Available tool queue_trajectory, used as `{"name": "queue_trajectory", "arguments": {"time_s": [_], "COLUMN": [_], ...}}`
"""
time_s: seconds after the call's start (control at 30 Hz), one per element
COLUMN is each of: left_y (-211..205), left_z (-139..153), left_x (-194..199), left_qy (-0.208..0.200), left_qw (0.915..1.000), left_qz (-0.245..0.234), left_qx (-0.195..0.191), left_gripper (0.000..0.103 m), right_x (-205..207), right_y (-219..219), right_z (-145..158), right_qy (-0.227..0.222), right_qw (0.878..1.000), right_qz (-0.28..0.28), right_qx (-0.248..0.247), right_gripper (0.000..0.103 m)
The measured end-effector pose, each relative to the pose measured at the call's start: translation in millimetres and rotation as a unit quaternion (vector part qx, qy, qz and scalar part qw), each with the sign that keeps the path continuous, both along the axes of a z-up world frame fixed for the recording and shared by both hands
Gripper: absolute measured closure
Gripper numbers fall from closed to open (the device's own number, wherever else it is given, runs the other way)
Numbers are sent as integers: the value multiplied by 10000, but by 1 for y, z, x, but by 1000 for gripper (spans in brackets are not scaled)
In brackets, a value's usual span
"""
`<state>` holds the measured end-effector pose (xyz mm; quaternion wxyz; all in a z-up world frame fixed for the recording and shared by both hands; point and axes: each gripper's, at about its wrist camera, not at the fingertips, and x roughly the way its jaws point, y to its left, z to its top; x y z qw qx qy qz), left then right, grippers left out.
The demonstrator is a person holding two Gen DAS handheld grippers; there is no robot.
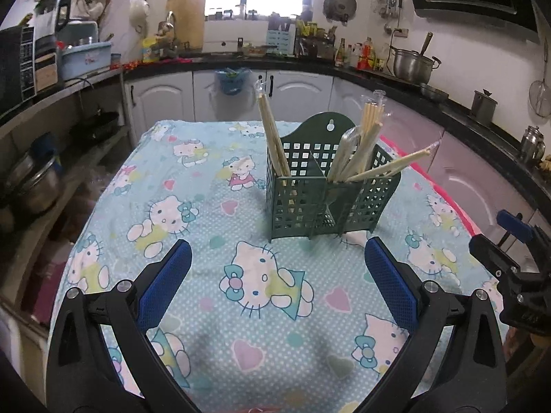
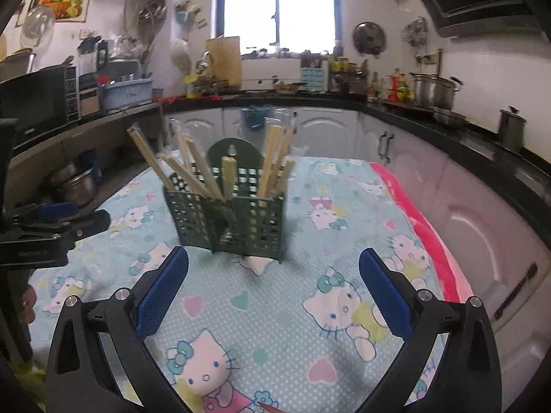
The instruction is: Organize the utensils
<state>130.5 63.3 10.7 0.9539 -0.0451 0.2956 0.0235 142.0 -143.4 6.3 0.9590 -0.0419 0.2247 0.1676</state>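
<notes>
A: Looking along the left hand-held gripper [image 1: 277, 272]: standing wide open, holding nothing, blue pads hovering over the cartoon-cat cloth [image 1: 220, 309] covering the tabletop.

B: Seeing the same on the right hand-held gripper [image 2: 273, 282]: spread wide, gripping nothing, only cloth showing between the fingers.

A: Green utensil caddy [image 1: 316, 199] sitting upright on the cloth at about 12 o'clock from the left pads, apart from them.

B: From the right wrist, sitting at about 11 o'clock, also apart.

A: Wrapped chopsticks [image 1: 272, 137] standing in the left compartment, leaning slightly toward 11 o'clock. More of them fanning toward 1 and 2 o'clock from the right compartment.

B: Pink blanket edge [image 2: 413, 206] peeking out at 2 o'clock beyond the cloth. Left tool showing at 9 o'clock in the right wrist view.
</notes>
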Motion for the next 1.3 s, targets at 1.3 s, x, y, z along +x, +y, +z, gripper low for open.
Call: {"name": "queue_trajectory", "arguments": {"time_s": [1.3], "left_y": [-1], "left_z": [-13], "left_x": [-34], "left_qy": [-1073], "left_qw": [9934], "left_qz": [377], "left_qx": [-178], "left_gripper": [10], "right_x": [-40], "right_y": [-17], "right_z": [-23], "right_qy": [-1102], "right_qw": [9922], "right_qz": [-286], "right_qx": [503], "right_gripper": [6]}}
